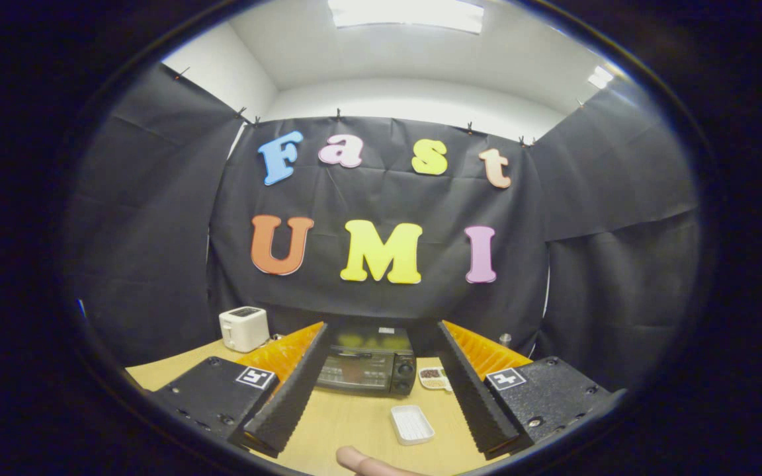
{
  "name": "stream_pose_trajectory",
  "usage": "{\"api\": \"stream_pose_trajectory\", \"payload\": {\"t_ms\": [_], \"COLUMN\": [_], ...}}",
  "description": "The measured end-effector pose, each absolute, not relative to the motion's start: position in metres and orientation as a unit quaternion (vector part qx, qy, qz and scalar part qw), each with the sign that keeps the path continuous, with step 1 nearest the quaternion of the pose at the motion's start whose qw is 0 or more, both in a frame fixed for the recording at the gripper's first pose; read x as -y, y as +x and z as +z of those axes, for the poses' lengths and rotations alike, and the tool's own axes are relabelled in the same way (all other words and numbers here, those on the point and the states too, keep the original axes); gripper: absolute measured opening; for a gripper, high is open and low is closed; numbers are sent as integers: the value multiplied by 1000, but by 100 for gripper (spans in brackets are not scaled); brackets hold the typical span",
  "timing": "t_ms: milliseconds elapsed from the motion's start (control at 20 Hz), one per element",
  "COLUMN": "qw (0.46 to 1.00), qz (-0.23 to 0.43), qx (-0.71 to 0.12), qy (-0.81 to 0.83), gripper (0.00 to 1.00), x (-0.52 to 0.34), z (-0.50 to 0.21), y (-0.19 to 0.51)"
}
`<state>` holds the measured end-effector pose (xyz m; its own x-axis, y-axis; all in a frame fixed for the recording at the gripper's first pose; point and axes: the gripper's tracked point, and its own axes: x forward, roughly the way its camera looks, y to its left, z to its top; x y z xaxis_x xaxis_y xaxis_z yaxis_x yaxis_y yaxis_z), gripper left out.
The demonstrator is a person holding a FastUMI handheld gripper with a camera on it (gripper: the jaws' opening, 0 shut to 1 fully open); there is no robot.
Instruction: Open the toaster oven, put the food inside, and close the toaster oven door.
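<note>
We see the fingers (381, 390) spread wide apart, holding nothing, hanging above the light wooden desk (348, 423) with bare desktop showing between them. Just below and between the finger bases, the tip of a person's finger (361, 461) pokes into view over the desk's near edge. On the desk between the fingers, closer to the right one, lies an empty white rectangular tray (411, 424), apart from both fingers. Beyond it, framed by the two fingertips, stands the black toaster oven (366, 365), its glass door shut and upright, with round knobs down its right side. Just to the right of the oven, near the right finger's inner edge, we make out a small white dish of brown food (434, 377) resting on the desk; what the food is we cannot tell at this size. Off to the left, past the left finger, a white pop-up toaster (244, 328) sits near the desk's back corner. To the right, behind the right finger, a small metallic cylinder (505, 339) peeks up, mostly hidden. Behind everything hangs the black cloth wall (156, 231) of the booth, with a white ceiling and a bright light panel (406, 13) above it.
</note>
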<state>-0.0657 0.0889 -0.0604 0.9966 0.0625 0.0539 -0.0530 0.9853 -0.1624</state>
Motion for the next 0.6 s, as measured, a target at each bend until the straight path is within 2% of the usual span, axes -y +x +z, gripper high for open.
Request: {"api": "stream_pose_trajectory", "payload": {"t_ms": [600], "qw": [997], "qz": [50], "qx": [10], "qy": [-61], "gripper": [100], "x": [-71], "z": [-92], "y": [-61]}}
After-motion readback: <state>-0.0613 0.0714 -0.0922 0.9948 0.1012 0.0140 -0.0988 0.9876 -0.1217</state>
